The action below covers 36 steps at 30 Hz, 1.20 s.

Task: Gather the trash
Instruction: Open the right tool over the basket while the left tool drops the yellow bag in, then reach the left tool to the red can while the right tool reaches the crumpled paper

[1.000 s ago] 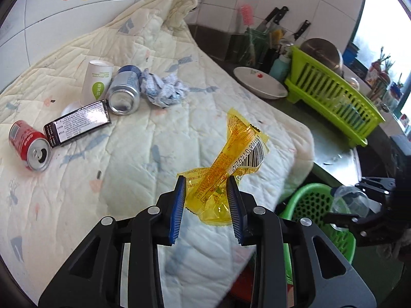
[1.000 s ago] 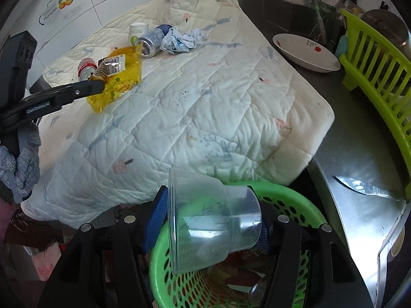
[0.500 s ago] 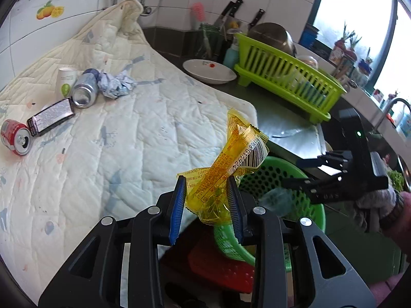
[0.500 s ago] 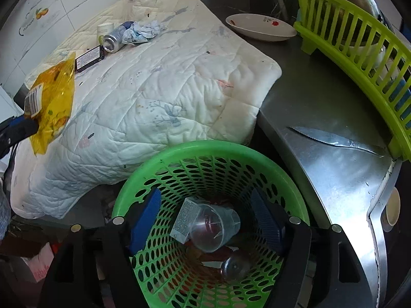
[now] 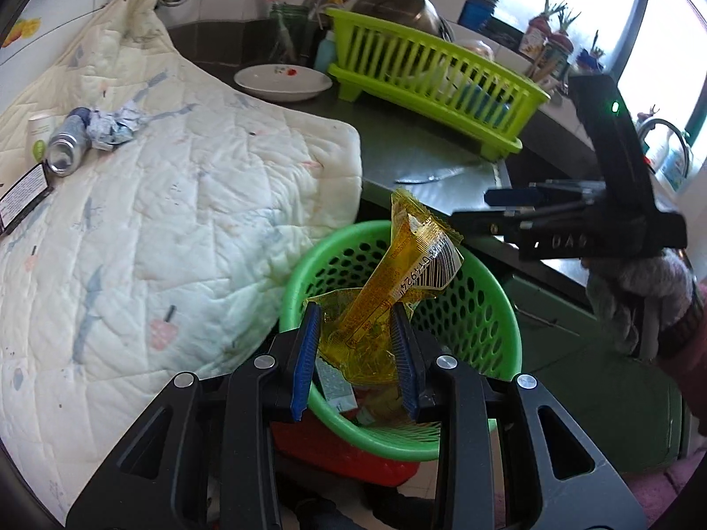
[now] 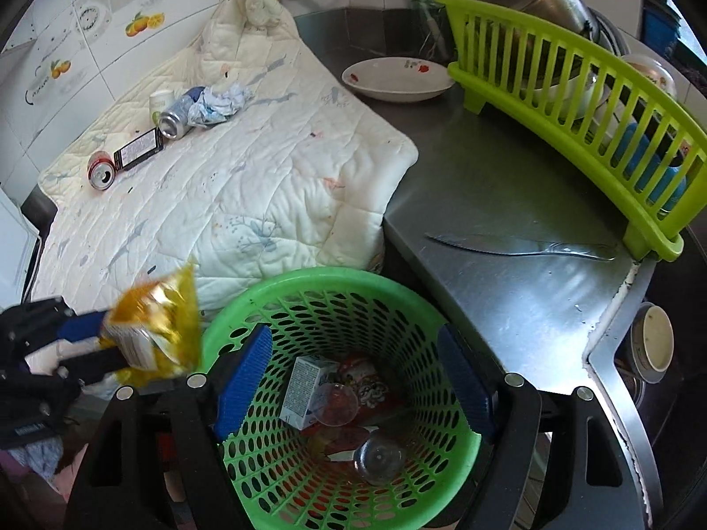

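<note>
My left gripper is shut on a crumpled yellow wrapper, held just over the near rim of the green perforated basket. In the right wrist view the wrapper hangs at the basket's left edge. My right gripper stands open above the basket with nothing between its fingers. Inside the basket lie a clear plastic cup, a small carton and other wrappers. On the quilt sit a red can, a black packet, a silver can and crumpled paper.
The white quilt covers the counter on the left. A table knife lies on the steel counter, with a lime dish rack behind it and a white plate at the back. A red bin sits under the basket.
My right gripper opened and the clear cup it held dropped into the basket. My left gripper carried the yellow wrapper from over the quilt to over the basket.
</note>
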Available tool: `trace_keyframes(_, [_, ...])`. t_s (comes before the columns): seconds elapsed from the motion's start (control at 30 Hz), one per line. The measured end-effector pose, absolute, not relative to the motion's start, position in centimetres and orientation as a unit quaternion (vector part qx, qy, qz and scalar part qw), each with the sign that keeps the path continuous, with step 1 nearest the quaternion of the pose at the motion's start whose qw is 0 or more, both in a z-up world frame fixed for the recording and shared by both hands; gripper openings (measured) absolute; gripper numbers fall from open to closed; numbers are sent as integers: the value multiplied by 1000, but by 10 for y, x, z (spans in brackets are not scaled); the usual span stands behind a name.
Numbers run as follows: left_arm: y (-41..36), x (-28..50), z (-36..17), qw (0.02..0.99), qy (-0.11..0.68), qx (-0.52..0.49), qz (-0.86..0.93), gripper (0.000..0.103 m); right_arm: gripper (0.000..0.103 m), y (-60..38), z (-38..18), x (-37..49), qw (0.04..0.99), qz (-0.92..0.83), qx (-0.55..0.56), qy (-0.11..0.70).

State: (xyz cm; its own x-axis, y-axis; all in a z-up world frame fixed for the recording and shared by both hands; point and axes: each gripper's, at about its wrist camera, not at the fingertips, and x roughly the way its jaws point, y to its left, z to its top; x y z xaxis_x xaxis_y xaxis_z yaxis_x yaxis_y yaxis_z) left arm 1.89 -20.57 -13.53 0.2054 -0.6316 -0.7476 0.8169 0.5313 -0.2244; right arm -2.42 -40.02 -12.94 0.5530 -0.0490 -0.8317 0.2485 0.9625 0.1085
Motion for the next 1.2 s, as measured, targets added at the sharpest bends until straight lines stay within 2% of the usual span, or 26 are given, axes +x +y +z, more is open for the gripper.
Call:
trace_keyframes(0.2, [-222,8,-151,750,441,113,-479,36,74,-407,-121,-30,880,-91,112,453])
trace_keyframes(0.33, [-228,1,-155,743,449,113,-484,46,74,-407,-118,-32,882,-88,112,449])
trace_keyframes(0.4, [-229,0,-156,743,449,112,-484,58,74,-407,-117,-32,883,-86,112,448])
trace_keyframes(0.57, [-228,-3,-155,743,450,109,-483,65,75,-404,-116,-28,884,-78,113,447])
trace_keyframes(0.87, [-200,17,-145,769,445,88,-451,67,75,-380,-114,0,887,-49,97,450])
trace_keyframes(1.2, [-144,61,-136,807,443,52,-388,68,75,-341,-106,71,888,-4,86,451])
